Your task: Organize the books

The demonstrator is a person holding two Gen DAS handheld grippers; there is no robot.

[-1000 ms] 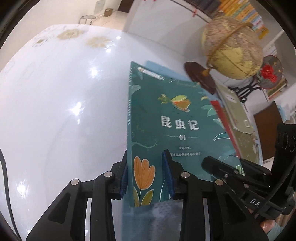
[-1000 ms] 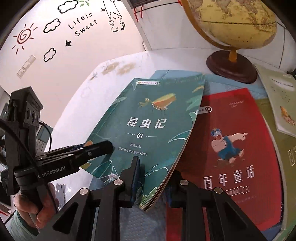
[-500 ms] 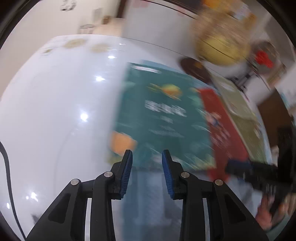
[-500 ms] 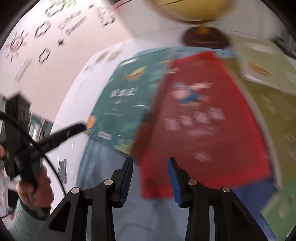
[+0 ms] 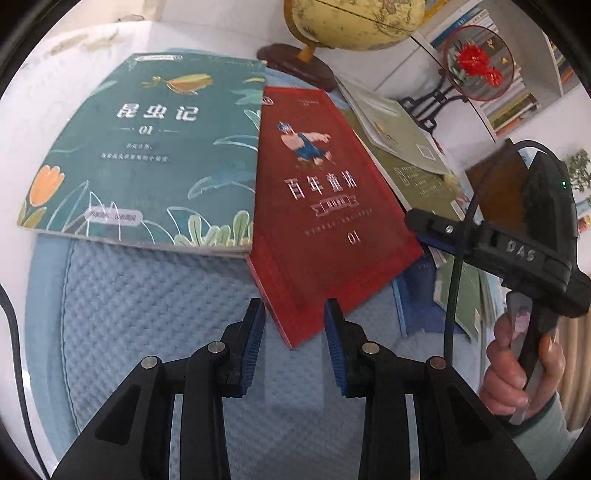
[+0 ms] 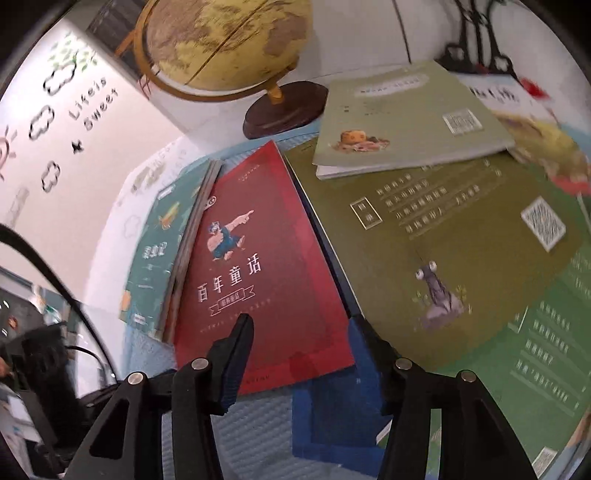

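Note:
A green book (image 5: pixel 147 147) with an orange flower lies flat on the blue quilted mat (image 5: pixel 147 314), at the left. Beside it on the right lies a red book (image 5: pixel 317 206), slightly skewed. My left gripper (image 5: pixel 294 343) hovers open over the red book's near corner, and its blue pads (image 5: pixel 255 343) do not touch the corner. In the right wrist view the red book (image 6: pixel 258 277) has its near edge under my right gripper (image 6: pixel 310 350). That gripper's jaws are opening and hold nothing. A hand carries the right gripper (image 5: pixel 417 221) at the red book's right edge.
A globe (image 5: pixel 354 22) on a dark wooden base stands behind the books. Olive and pale green books (image 6: pixel 443 240) overlap to the right of the red one. A dark blue book (image 6: pixel 332 406) lies under the pile. A round red-flower ornament (image 5: pixel 476 62) stands at the back right.
A second ago both grippers had the green book's near edge between their fingers. It now lies flat at the left. Both grippers have moved right to the red book, and the right jaws have widened.

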